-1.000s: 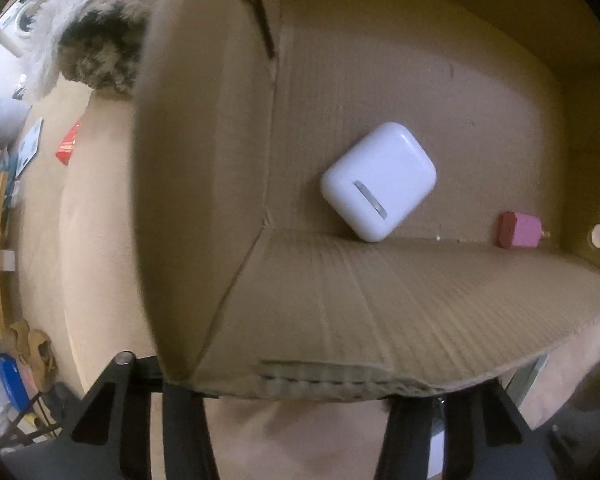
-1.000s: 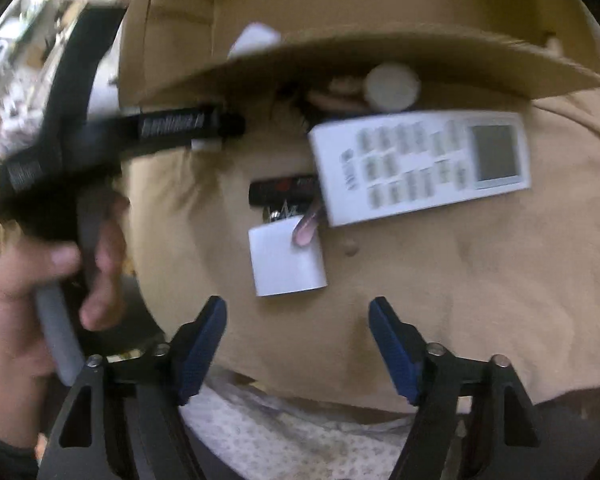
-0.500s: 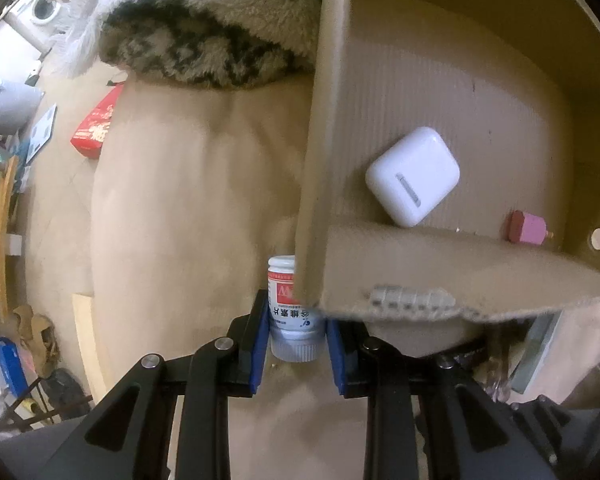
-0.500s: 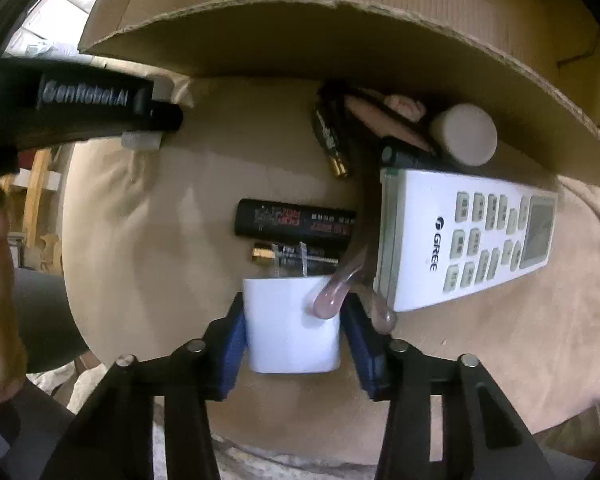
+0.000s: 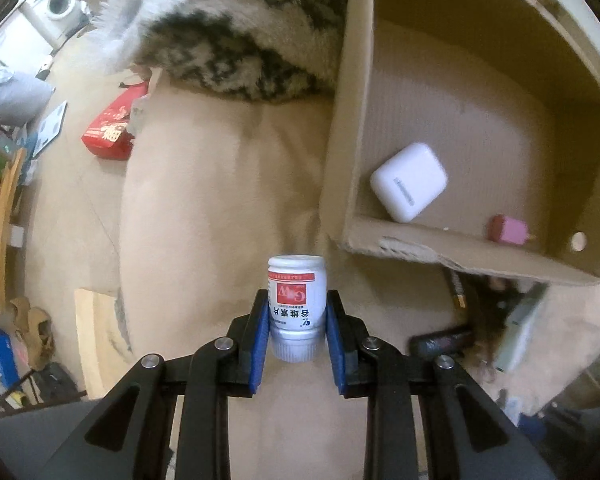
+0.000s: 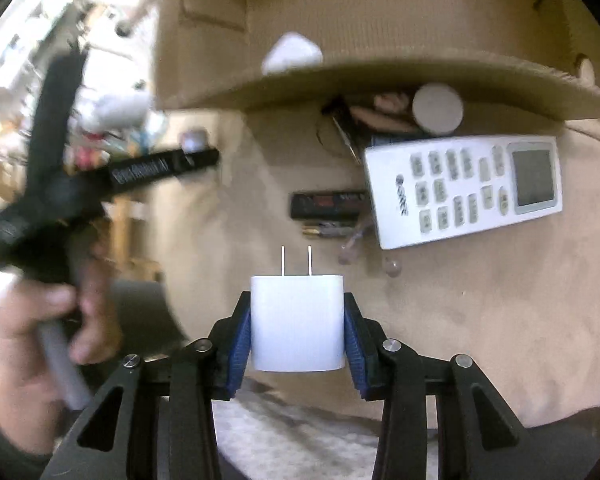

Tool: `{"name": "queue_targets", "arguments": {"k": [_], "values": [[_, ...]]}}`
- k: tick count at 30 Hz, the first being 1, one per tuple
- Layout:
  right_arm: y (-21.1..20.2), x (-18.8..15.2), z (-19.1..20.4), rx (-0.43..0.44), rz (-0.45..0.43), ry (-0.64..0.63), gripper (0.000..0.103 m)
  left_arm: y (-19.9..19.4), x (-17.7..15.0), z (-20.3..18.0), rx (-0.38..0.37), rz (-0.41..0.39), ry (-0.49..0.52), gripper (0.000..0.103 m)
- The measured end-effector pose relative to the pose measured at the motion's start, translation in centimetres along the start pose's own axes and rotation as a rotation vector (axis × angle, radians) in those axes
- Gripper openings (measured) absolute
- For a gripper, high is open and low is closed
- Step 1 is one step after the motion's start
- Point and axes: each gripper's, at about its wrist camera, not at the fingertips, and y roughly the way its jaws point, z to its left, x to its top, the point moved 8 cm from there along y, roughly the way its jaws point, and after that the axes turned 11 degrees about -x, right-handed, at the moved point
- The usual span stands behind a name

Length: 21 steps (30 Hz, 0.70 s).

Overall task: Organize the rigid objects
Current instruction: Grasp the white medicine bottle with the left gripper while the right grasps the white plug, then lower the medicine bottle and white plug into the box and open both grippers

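Carrying step judged underway: bottle [image 5: 297, 300] clamped in left gripper [image 5: 296, 332], charger [image 6: 297, 322] clamped in right gripper [image 6: 297, 332]. Box [image 5: 460, 248] at 1 o'clock; lift over wall needed next. Counted: one earbud case [image 5: 409, 181], one remote [image 6: 464, 190], one pink piece [image 5: 508, 230].

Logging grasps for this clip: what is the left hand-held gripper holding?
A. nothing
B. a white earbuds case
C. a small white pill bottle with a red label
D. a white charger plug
C: the left hand-held gripper is shut on the pill bottle, held cap-down between its blue pads; the earbuds case lies in the cardboard box.
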Motion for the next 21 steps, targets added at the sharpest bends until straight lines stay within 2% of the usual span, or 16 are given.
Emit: {"name": "queue_targets", "arguments": {"k": [2, 7, 8, 14, 17, 21], "values": [[-1.7, 0.7, -0.3, 0.04, -0.042, 0.008, 0.044, -1.1, -0.5, 0.1, -0.009, -0.015, -0.014, 0.024], [-5.9, 2.6, -1.2, 0.056, -0.212, 0.042, 0.044, -4.3, -0.8, -0.2, -0.021, -0.083, -0.004, 0.024], [-7.0, 4.5, -1.3, 0.052, -0.246, 0.046, 0.044, -4.9, -0.7, -0.7, -0.021, -0.1, 0.005, 0.024], [-11.4, 6.8, -1.1, 0.015, -0.47, 0.049, 0.044, -8.8, -0.4, -2.6, -0.036, -0.177, 0.07, 0.024], [-13.5, 7.5, -1.4, 0.034, -0.535, 0.069, 0.044, -10.5, -0.2, -4.0, -0.049, -0.201, 0.096, 0.024], [-16.2, 7.8, -3.2, 0.014, -0.589, 0.087, 0.044, -10.9, 0.7, -5.4, -0.05, -0.229, 0.133, 0.024]]}}
